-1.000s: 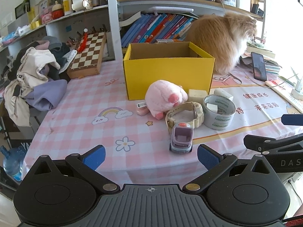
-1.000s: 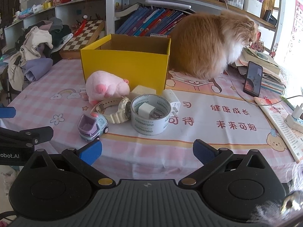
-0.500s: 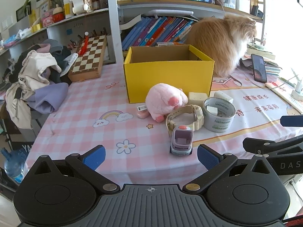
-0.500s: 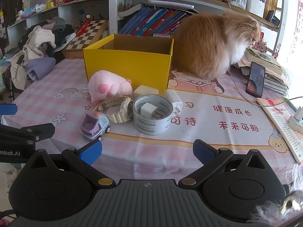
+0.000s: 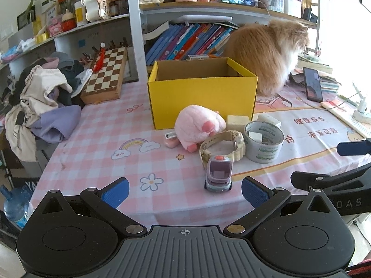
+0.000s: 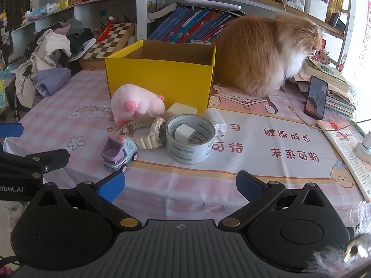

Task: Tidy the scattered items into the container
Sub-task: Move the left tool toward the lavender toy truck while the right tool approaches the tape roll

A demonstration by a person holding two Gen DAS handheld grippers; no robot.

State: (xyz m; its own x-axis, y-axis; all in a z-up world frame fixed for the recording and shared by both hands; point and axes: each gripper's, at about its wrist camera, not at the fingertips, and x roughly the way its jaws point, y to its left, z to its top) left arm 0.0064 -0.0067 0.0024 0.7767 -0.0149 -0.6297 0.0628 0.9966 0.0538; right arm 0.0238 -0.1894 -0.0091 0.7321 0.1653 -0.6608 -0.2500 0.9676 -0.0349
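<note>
An open yellow box (image 5: 201, 97) (image 6: 160, 78) stands on the pink checked tablecloth. In front of it lie a pink plush pig (image 5: 198, 125) (image 6: 135, 104), a cream wristwatch (image 5: 223, 147) (image 6: 145, 133), a toy truck (image 5: 218, 173) (image 6: 118, 151), a tape roll (image 5: 264, 141) (image 6: 190, 139) with a white charger cube (image 6: 184, 134) inside, a white adapter (image 6: 218, 121), a cream block (image 5: 237, 121) (image 6: 182, 108) and a small pink item (image 5: 171, 140). My left gripper (image 5: 184, 191) is open and empty, just short of the truck. My right gripper (image 6: 179, 185) is open and empty, below the tape roll.
An orange cat (image 5: 266, 55) (image 6: 262, 55) sits right behind the box. A phone (image 6: 315, 97) stands at the right, by books and a cable. A chessboard (image 5: 105, 76) and a clothes pile (image 5: 39, 102) lie at the left. The table's front edge is close.
Both grippers have risen or tilted slightly; the scene sits lower in both views. The objects have not moved. Both grippers stay open.
</note>
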